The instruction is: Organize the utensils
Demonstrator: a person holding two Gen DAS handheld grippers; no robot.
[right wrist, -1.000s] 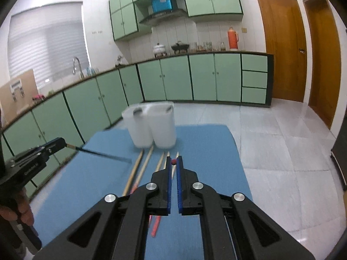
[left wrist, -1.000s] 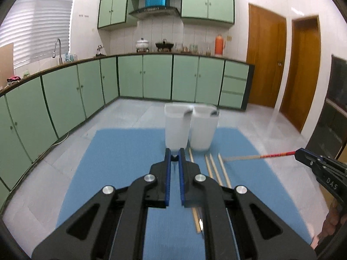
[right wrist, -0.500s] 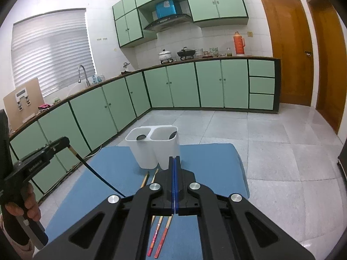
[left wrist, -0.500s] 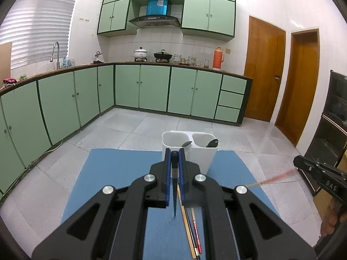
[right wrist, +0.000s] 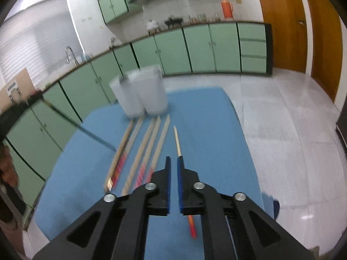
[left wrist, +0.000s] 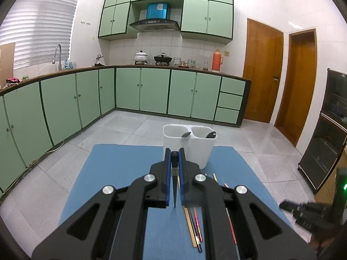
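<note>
My left gripper (left wrist: 174, 151) is shut on a dark chopstick (left wrist: 174, 186) that hangs point down between its pads, just in front of the white two-compartment holder (left wrist: 188, 151). A dark utensil end shows in each compartment. My right gripper (right wrist: 173, 160) hangs low over the blue mat (right wrist: 201, 112), its jaws opening with nothing between them. A red-and-wood chopstick (right wrist: 177, 143) lies on the mat and runs under its right finger. Several more wooden chopsticks (right wrist: 151, 145) lie side by side to its left. In the right wrist view the left gripper (right wrist: 36, 95) appears blurred at the left edge.
The mat lies on a pale tiled floor (left wrist: 134, 130) in a kitchen with green cabinets (left wrist: 151, 91) behind. Wooden doors (left wrist: 260, 71) and a dark glass-fronted cabinet (left wrist: 329, 130) stand to the right. A hand (right wrist: 8, 169) shows at the left edge.
My right gripper has dropped toward the mat, and the red-and-wood chopstick it held now lies there, its pads slightly parted. My left gripper tilted up a second ago and still holds the dark chopstick.
</note>
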